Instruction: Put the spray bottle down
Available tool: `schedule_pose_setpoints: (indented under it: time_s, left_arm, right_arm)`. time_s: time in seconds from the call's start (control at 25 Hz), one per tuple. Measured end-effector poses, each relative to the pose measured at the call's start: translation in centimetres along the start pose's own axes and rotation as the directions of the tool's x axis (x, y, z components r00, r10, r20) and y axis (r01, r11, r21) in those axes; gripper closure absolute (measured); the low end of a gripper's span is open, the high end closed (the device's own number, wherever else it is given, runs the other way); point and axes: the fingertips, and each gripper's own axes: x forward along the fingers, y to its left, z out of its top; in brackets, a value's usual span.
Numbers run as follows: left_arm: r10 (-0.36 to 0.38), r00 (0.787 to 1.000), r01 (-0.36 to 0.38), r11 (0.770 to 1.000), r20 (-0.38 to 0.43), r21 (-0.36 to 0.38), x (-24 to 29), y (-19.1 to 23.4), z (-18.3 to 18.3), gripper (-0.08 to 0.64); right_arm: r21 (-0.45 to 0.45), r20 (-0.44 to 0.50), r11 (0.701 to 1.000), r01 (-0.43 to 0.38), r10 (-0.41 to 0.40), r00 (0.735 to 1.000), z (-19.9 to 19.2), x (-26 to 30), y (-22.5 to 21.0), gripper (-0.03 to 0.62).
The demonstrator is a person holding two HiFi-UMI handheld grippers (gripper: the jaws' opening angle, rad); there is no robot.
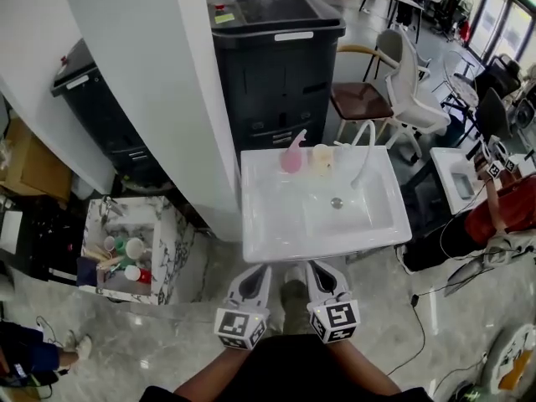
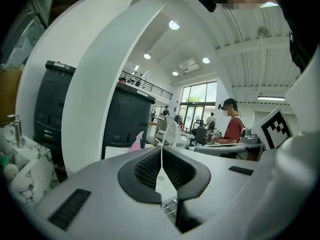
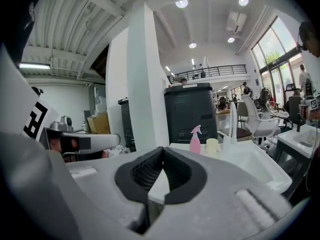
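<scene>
Far left, a brown cardboard box point(image 1: 29, 164) sits low beside a boxy black bin point(image 1: 99, 107) with a flat lid. Below them a marble-veined crate point(image 1: 167, 258), white with grey streaks, holds a cluster of small round-capped bottles in green, white and red. A smooth white pillar point(image 1: 159, 82) rises past it, broad and matte.

Now the left gripper point(image 1: 256, 270): a pale grey plastic shell and a marker cube at its rear. Its dark ribbed pads point(image 2: 145, 166) are pressed tip to tip with nothing between them. It hangs just short of the sink's front edge.

The spray bottle point(image 1: 291, 156) is down. It is pink and glossy, with a rounded body tapering to a curved trigger head. It stands upright on the back ledge of the sink point(image 1: 260, 224), well apart from both grippers. Just beside it, to the right, is a squat cream cup point(image 1: 322, 159). The sink itself is a glazed white rectangle with a shallow square basin and a small metal drain point(image 1: 337, 203). A slim white tap point(image 1: 366, 151) arches over it. Behind stands a tall black bin point(image 1: 276, 65) in ridged plastic.

The right gripper point(image 1: 318, 268) matches the left, with the same grey shell and cube. Its ribbed pads point(image 3: 175, 171) meet at the tip and it is empty too.

Further right is a chair point(image 1: 394, 82) with a curved white back and a dark brown seat, then a second white basin point(image 1: 456, 182). The floor point(image 1: 193, 308) is polished grey stone.
</scene>
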Motion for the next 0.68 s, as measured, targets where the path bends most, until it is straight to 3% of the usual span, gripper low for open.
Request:
schedule_pose_setpoints:
  time_s: [0.32,0.68]
  left_arm:
    - [-0.046,0.999,0.045,0.998,0.025,0.036,-1.1,-1.0,1.5,0.535]
    - [-0.036,0.999,0.034,0.998,0.033,0.047,-1.9,-1.5,2.3,0.535]
  right_arm:
    - [-0.006,0.023,1.0,0.023,-0.023,0.999,1.0,-1.3,1.3,0.595]
    - [-0.038,0.031,0.999,-0.002,0.003,1.0,2.4,-1.8,2.7,0.595]
